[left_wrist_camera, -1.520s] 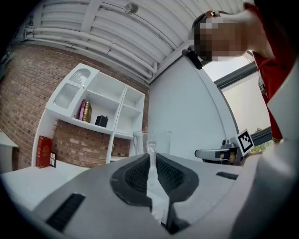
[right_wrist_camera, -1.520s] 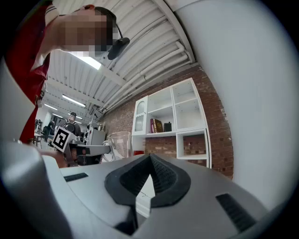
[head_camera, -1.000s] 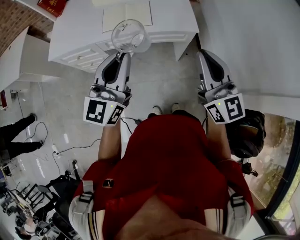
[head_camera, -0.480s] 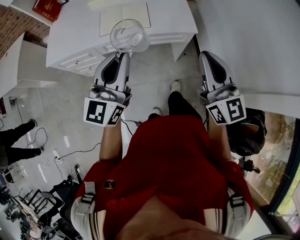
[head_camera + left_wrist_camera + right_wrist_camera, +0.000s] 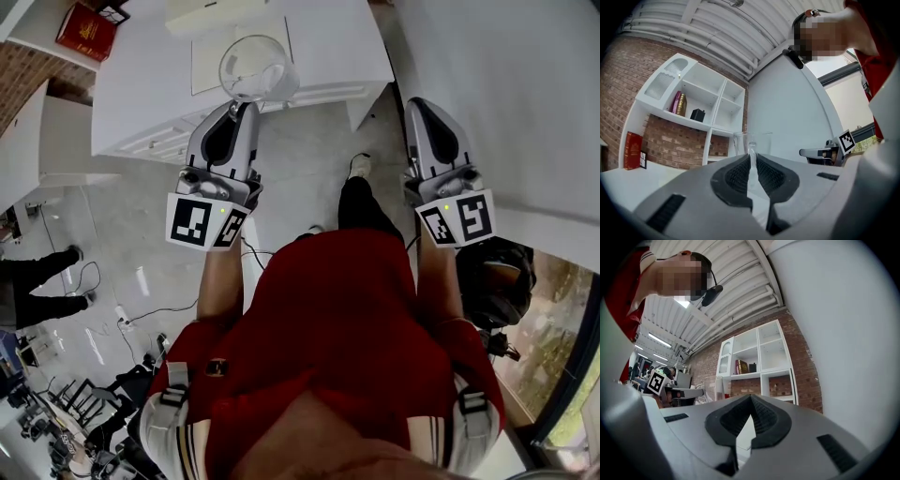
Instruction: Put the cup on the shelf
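**Left fingers** (image 5: 736, 176): clenched on the near wall of the cup (image 5: 752, 143), with the thin glass edge pinched between the ribbed pads.

**Left gripper** (image 5: 248, 101): above the front edge of the white surface (image 5: 141, 84), its marker cube (image 5: 206, 220) on the end toward the person.

**Cup**: clear glass, mouth up, held in the air over the front edge of the surface, not resting on it.

**Right fingers** (image 5: 764, 420): closed tip to tip, empty.

**Right gripper** (image 5: 419, 105): off the right end of the surface, above the grey floor (image 5: 300, 169), close beside a plain white wall (image 5: 506, 94).

**Shelf unit** (image 5: 701, 105): white, fixed to the brick wall above the back of the surface. Several open compartments, one holding pink and gold books (image 5: 678, 103) and a small black thing (image 5: 697, 115).

**Red book** (image 5: 84, 31): at the back left corner of the surface, next to the brick.

**Cream sheet** (image 5: 220, 66): flat on the surface near its front edge, partly under the cup as seen in the head view.

**Drawer fronts** (image 5: 141, 145): on the front face of the surface, left of the left gripper.

**Person**: red shirt (image 5: 337, 309) well in front of the surface, one shoe (image 5: 359, 166) on the floor just before its right end.

**Second person's legs** (image 5: 37, 281): on the floor, well out from the left front of the surface.
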A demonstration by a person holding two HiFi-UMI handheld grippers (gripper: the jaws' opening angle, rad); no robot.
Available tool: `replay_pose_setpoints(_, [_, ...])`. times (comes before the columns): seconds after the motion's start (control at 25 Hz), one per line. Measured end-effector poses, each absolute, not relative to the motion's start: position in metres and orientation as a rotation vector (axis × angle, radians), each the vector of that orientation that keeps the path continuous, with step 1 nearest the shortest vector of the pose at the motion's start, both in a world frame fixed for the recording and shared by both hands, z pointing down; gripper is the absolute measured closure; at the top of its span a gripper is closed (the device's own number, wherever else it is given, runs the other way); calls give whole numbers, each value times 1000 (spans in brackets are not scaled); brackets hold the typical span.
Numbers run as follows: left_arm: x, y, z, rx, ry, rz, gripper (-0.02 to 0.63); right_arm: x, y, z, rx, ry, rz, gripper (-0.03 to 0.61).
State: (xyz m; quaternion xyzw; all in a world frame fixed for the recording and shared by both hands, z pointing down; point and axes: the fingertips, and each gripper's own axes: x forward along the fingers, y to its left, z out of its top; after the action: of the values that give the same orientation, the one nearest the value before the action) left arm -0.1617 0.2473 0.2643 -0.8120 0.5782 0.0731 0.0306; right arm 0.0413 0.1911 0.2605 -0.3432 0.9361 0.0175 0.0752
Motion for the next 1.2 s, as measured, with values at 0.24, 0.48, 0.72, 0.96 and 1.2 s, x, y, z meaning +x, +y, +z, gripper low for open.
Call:
replay_pose_setpoints(0.24, [-151,178,262,-2489,1788,200,586,50,118,258,-1018,2820,102,581])
replay_pose_setpoints(0.48, [-142,111,263,-2475,1829,179,586,55,49,257,-978,2841,104,581])
replay_pose_setpoints(0.72, [-131,41,277,-2462,1881,138,586,65,-26,265,-941,2868,95,581])
replay_pose_setpoints(0.96, [-122,-16,289,-2448,1931,100,586,73,-87,270,-901,2884,88,581])
replay_pose_setpoints(1.2, [-112,-60,298,-2436,1973,80,586,81,-131,270,-869,2900,91,581])
